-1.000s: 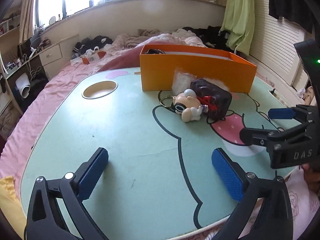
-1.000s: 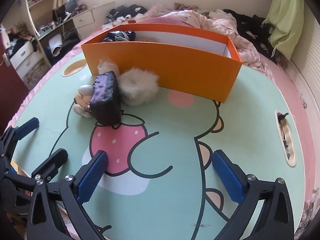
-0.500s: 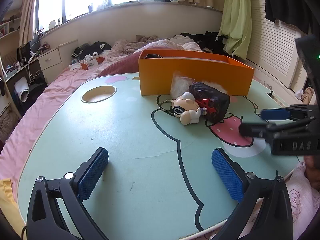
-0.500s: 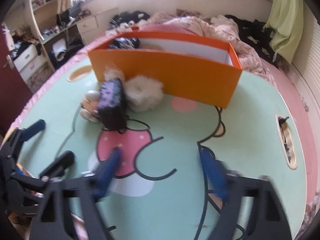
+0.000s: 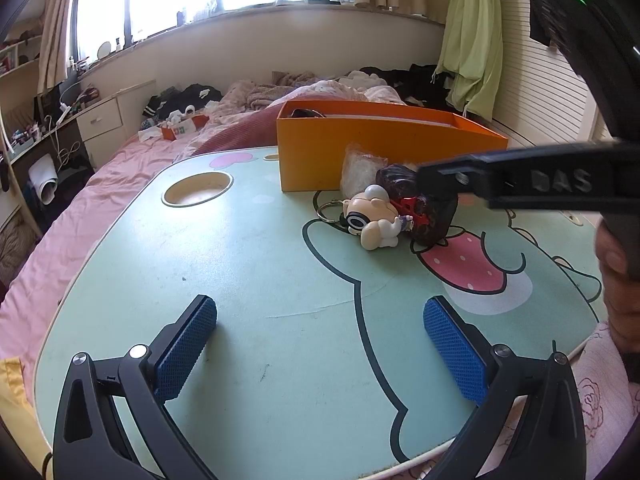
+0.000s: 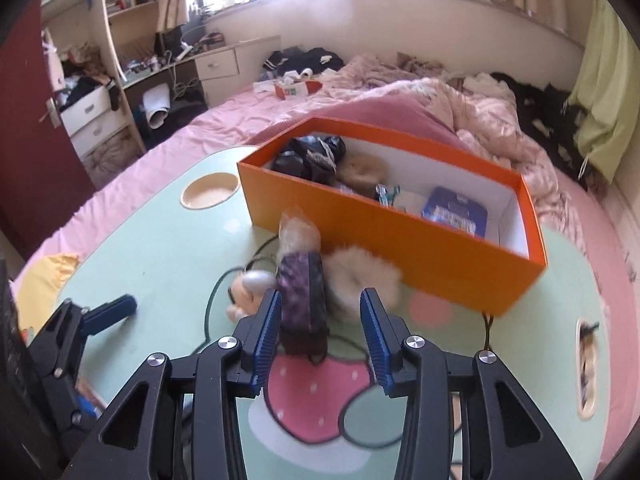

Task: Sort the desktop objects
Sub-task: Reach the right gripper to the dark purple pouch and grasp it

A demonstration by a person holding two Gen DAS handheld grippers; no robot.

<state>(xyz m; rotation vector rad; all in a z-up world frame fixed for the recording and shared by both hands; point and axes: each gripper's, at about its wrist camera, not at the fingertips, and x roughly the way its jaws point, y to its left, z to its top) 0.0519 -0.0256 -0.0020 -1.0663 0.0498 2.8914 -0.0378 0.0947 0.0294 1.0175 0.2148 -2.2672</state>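
Right gripper (image 6: 320, 324): blue-padded jaws part-way apart, just been closing; the dark purple pouch (image 6: 303, 300) lies in line between them, left pad at its side, right pad clear of it; no grip shown

Left gripper (image 5: 320, 350): jaws wide apart, nothing between them, low over the near part of the counter (image 5: 248, 264)

Counter: mint-green top with a cartoon print and a pink strawberry patch; round cup recess (image 5: 197, 193) at its far left

Dark purple pouch: lying on the counter at the strawberry's far edge, a red clip (image 5: 412, 208) at its near-left side in the left wrist view

Cartoon figure keychain (image 5: 374, 222): cream, with a metal ring, touching the pouch's left side

Beige fur pompom (image 6: 362, 280): touching the pouch's right side, just in front of the box

Clear crinkled packet (image 6: 298, 232): behind the pouch, against the box's front wall

Orange box (image 6: 400, 236): open, white inside, on the far part of the counter; holds dark bundled items at its left end, a tan furry item, a blue card (image 6: 456, 212) towards the right

Bed (image 6: 400, 92): pink bedding and scattered clothes beyond the counter
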